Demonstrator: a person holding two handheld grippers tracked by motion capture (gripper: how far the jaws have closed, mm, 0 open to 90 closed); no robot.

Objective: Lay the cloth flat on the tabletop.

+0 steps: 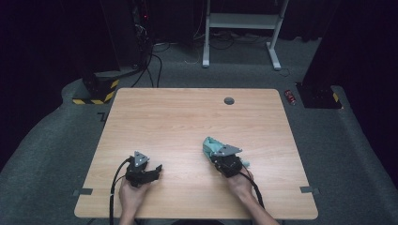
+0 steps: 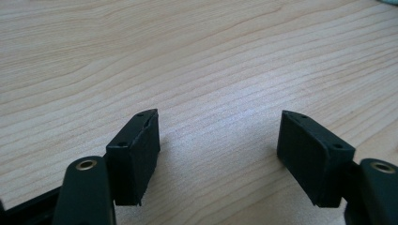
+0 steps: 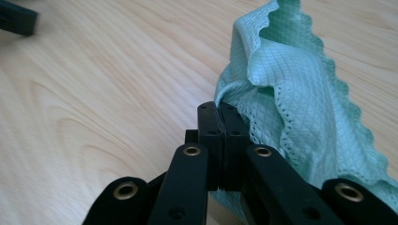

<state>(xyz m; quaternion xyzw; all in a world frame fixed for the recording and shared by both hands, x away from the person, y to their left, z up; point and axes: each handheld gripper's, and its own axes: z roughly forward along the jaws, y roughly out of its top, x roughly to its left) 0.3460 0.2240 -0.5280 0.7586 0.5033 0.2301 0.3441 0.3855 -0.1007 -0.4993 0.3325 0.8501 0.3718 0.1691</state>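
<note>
A mint-green quilted cloth (image 3: 291, 93) with a scalloped edge lies bunched on the wooden table (image 1: 187, 117), right of the middle near the front. My right gripper (image 3: 219, 110) is shut on a fold of this cloth, its jaws pressed together at the cloth's edge. From above, the cloth (image 1: 209, 144) sticks out past the right gripper (image 1: 213, 152) toward the upper left. My left gripper (image 1: 158, 169) rests at the front left of the table. Its jaws stand wide apart in the left gripper view (image 2: 218, 140), with bare wood between them.
A dark round grommet (image 1: 229, 101) sits in the table's far edge. Grey tape marks (image 1: 82, 191) lie at the front corners. On the floor beyond are a white desk frame (image 1: 239, 21), cables, and a small red object (image 1: 291, 97).
</note>
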